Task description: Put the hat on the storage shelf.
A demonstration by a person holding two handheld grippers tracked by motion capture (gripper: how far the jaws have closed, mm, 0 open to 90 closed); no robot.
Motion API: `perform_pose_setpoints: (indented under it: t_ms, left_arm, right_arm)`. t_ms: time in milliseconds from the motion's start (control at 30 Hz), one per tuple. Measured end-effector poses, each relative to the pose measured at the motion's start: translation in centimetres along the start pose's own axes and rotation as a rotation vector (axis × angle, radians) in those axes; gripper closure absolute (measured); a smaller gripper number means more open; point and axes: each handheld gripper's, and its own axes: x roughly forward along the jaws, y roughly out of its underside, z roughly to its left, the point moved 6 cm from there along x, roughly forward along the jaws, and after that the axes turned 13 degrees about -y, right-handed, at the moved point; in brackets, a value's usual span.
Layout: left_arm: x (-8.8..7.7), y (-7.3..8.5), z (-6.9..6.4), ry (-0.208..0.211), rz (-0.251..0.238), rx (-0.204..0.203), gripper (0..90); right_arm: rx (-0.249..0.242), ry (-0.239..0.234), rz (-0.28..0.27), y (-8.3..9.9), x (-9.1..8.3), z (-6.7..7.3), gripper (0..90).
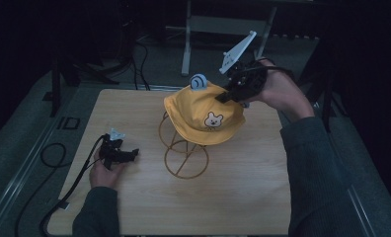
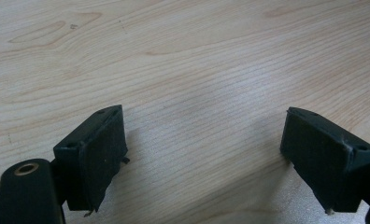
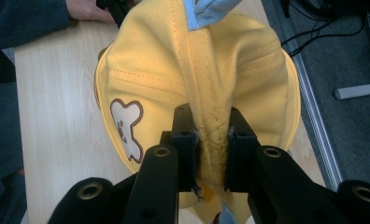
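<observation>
The right claw (image 3: 212, 144) is clenched on a pinched fold of the yellow bucket hat (image 1: 203, 112), which sits atop a gold wire stand (image 1: 183, 157) near the middle of the wooden tabletop (image 1: 243, 187). The left claw (image 2: 204, 158) rests released, jaws wide apart, low over the tabletop's left side.
</observation>
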Motion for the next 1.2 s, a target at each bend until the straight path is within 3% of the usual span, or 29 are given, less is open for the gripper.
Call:
perform_pose_setpoints:
  t_ms: [667, 1200]
  left_arm:
    - [0.0, 0.0, 0.0, 0.001, 0.0, 0.0, 14.1]
    - [0.0, 0.0, 0.0, 0.0, 0.0, 0.0, 14.2]
  right_arm:
    - [-0.038, 0.005, 0.123, -3.4, 3.3, 0.0, 77.5]
    - [-0.053, -0.018, 0.157, -5.3, 6.9, -0.1, 76.7]
